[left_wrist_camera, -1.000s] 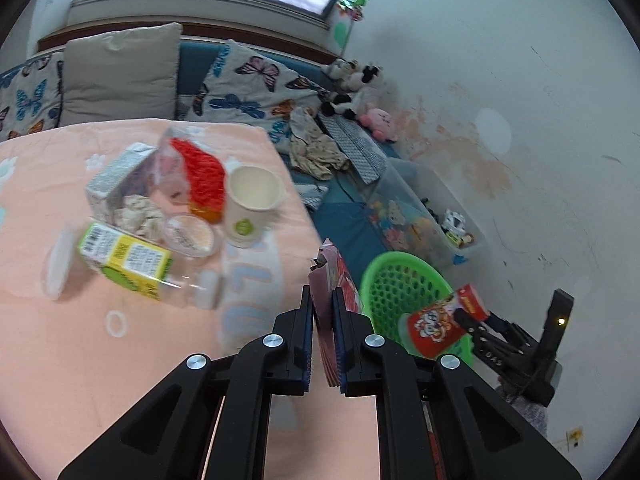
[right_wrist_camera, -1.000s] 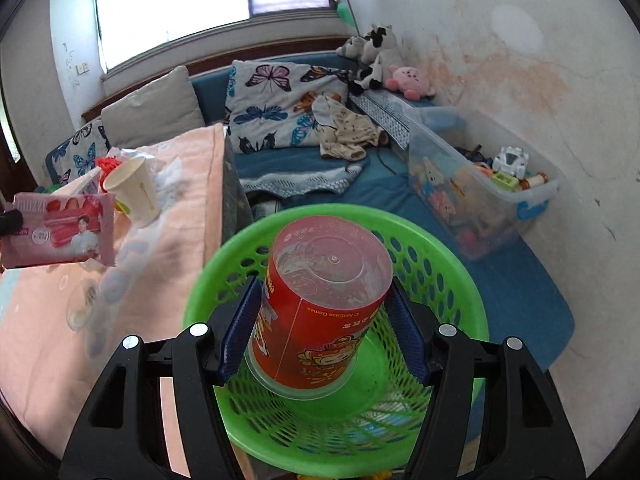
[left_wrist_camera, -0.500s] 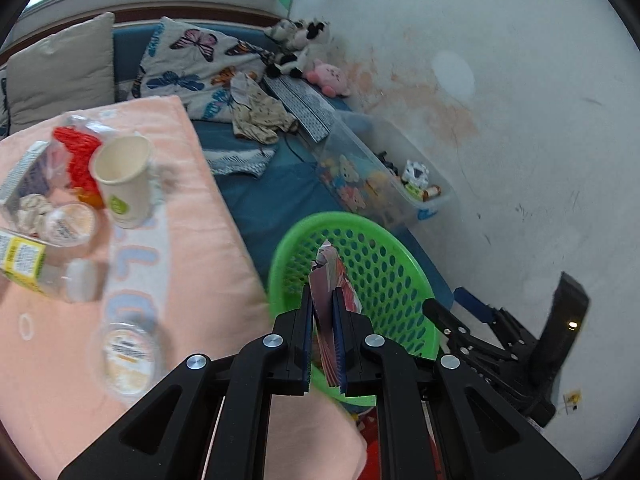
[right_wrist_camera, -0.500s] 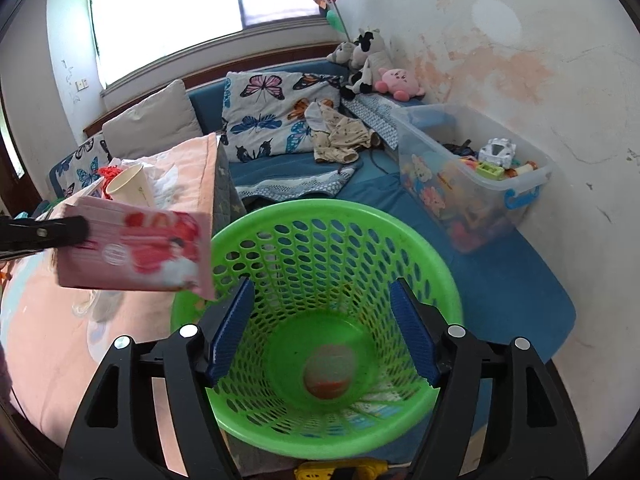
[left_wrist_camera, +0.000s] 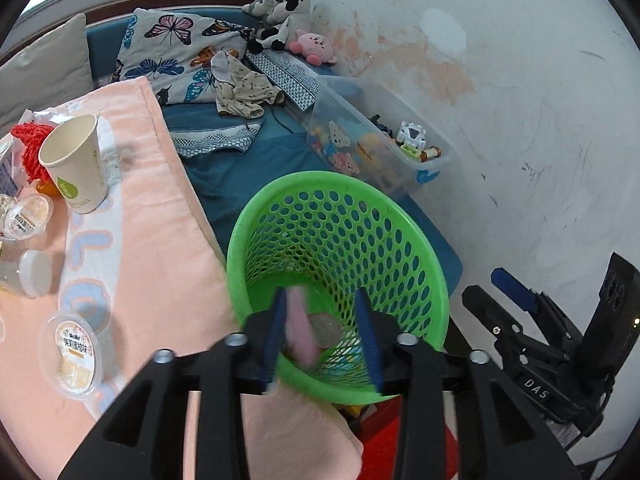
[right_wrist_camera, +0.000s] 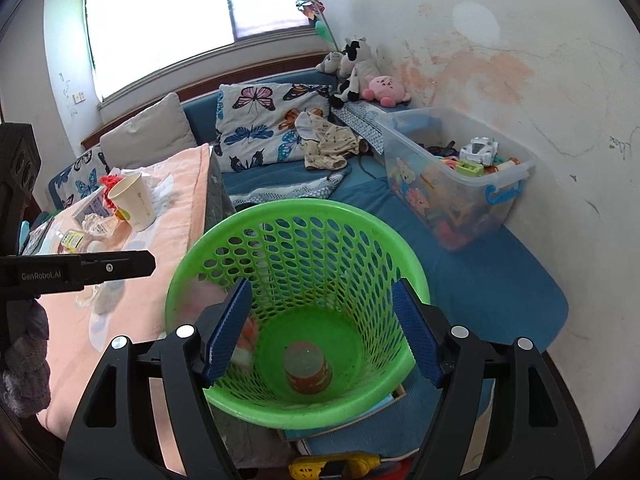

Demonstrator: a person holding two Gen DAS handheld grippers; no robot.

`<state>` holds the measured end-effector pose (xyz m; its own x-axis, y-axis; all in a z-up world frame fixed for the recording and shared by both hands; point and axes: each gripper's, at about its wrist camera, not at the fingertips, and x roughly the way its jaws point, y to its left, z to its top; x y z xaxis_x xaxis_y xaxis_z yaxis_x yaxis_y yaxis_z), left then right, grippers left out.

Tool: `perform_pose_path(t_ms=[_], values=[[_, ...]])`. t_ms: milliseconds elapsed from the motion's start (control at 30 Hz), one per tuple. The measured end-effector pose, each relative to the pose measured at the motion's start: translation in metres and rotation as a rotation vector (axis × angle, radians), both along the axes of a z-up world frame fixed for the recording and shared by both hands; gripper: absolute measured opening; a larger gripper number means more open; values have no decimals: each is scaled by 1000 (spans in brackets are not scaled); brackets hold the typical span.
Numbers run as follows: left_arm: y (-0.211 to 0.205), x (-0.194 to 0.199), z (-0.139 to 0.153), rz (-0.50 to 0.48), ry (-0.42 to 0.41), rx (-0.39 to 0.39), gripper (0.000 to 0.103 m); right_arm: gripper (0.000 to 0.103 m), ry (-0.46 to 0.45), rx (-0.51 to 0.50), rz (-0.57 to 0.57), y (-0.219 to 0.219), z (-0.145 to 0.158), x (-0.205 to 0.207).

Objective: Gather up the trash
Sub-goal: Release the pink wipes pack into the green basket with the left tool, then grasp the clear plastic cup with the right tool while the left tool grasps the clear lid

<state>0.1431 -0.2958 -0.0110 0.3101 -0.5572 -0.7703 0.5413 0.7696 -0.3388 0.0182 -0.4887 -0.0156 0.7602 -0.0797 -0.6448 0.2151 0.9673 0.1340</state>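
A green mesh basket (left_wrist_camera: 400,220) (right_wrist_camera: 320,216) stands on the floor beside the table. My left gripper (left_wrist_camera: 320,336) is open over its near rim, and a blurred pink packet (left_wrist_camera: 300,328) falls between the fingers into the basket; it shows as a blur in the right wrist view (right_wrist_camera: 244,336). A red cup (right_wrist_camera: 307,368) lies on the basket bottom. My right gripper (right_wrist_camera: 320,332) is open and empty above the basket. More trash sits on the pink table: a paper cup (left_wrist_camera: 74,164), jelly cups (left_wrist_camera: 74,354) and a red net (left_wrist_camera: 28,148).
The pink-clothed table (left_wrist_camera: 152,240) lies left of the basket. A clear toy bin (left_wrist_camera: 380,148) stands against the white wall. A blue couch with cushions (left_wrist_camera: 180,48) and plush toys sits behind. Red and yellow items lie under the basket.
My left gripper moved from the table to over the basket, opened and let go of the pink packet, which is falling in. My right gripper dropped the red cup earlier and stays open.
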Motion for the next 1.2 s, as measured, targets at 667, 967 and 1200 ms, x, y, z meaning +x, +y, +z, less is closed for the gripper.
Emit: perform_pose_path(t_ms=[667,967,1200], values=[[144,4,24,265,-109,75,51,80,-3,17,200,97,4,14],[227,16,23,420,-106,84,51,85,23,20,357,170,-3,43],[275,25,14,503,-88,111,55,87,60,1,466,221,-17,69]])
